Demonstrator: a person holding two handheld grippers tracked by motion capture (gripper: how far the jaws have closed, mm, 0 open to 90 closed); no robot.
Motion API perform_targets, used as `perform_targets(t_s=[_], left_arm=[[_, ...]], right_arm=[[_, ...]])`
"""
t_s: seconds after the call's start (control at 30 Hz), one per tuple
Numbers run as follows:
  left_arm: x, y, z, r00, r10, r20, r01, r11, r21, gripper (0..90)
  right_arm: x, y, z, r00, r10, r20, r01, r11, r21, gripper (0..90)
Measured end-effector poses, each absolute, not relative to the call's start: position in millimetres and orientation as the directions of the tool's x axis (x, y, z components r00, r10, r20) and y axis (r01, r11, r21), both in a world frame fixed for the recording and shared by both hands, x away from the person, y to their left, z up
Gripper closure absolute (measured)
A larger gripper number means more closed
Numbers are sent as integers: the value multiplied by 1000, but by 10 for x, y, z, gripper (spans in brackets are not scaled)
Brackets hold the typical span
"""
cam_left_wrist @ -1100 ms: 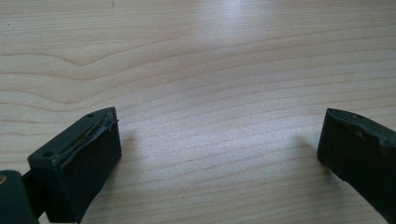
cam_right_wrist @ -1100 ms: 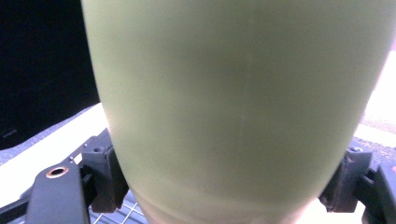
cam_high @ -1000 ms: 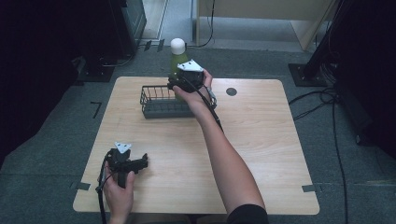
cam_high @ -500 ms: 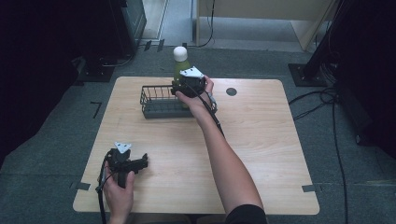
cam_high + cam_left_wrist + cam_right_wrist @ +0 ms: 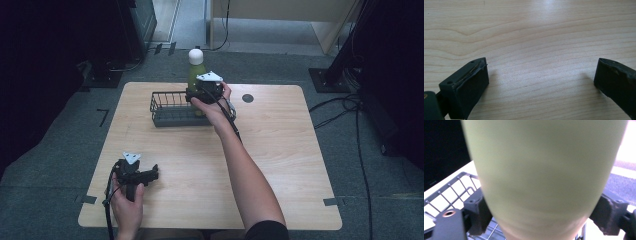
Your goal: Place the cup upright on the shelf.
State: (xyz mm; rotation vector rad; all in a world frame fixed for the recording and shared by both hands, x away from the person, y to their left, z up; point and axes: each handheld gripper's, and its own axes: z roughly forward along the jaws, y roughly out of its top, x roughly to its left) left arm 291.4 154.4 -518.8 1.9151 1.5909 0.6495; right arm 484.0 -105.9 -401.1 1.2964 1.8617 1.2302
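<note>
The right tongs [image 5: 200, 92] pinch the green bottle [image 5: 196, 72] low on its body; in the right gripper view the two black jaws press against either side of the pale green wall [image 5: 544, 175]. The bottle stands upright, white cap [image 5: 195, 54] on top, at the right end of the wire basket [image 5: 170, 107]. Its base appears to sit inside or just above the basket's right end; the hand and tongs hide the contact, so it cannot be told whether the base rests on the basket floor. Basket wires [image 5: 454, 192] show below and to the left of the bottle in the right gripper view, which agrees with a position over the basket.

The left tongs [image 5: 150, 174] lie on the table [image 5: 280, 150] well apart from the basket, toward the person's side. Their jaws are spread wide, with bare wood grain [image 5: 541, 75] between them, and they carry nothing.

Status, as a judgement: the work in hand is the placing of the bottle in the basket.
- Done: bottle grasped, brought to the basket, held upright.
- Left: seat the bottle fully on the basket floor, spread the right tongs, withdraw the hand clear of the basket rim.

The basket holds no other item that can be made out.
</note>
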Motion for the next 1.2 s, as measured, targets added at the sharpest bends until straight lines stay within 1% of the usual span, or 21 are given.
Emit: perform_targets(t_s=[0.1, 0.13, 0.33, 0.43, 0.6, 0.7, 1.2], left_arm=[[2914, 1544, -5189, 178, 984, 13, 712, -138, 688, 1], [2914, 1543, -5189, 178, 984, 13, 712, -138, 688, 1], [2914, 1544, -5189, 178, 984, 13, 712, -138, 688, 1], [2914, 1544, -5188, 178, 984, 13, 712, -138, 688, 1], [2914, 1543, -5188, 178, 984, 13, 712, -138, 688, 1], [2914, 1544, -5189, 178, 984, 13, 712, -138, 688, 1], [2916, 1536, -5189, 177, 984, 11, 712, -136, 689, 1]], right_arm=[[4822, -1038, -4008, -385, 922, 37, 402, 131, 906, 186], [4826, -1048, -4010, -383, 922, 61, 413, 112, 904, 183], [4821, -1069, -4034, -385, 919, 85, 412, 89, 907, 175], [4811, -1093, -4044, -396, 912, 107, 426, 79, 901, 131], [4768, -1140, -4057, -409, 906, 114, 447, 90, 890, 96], [4720, -1183, -4066, -415, 902, 116, 458, 97, 884, 62], [4339, -1488, -4156, -450, 883, 136, 433, 82, 898, 28]])
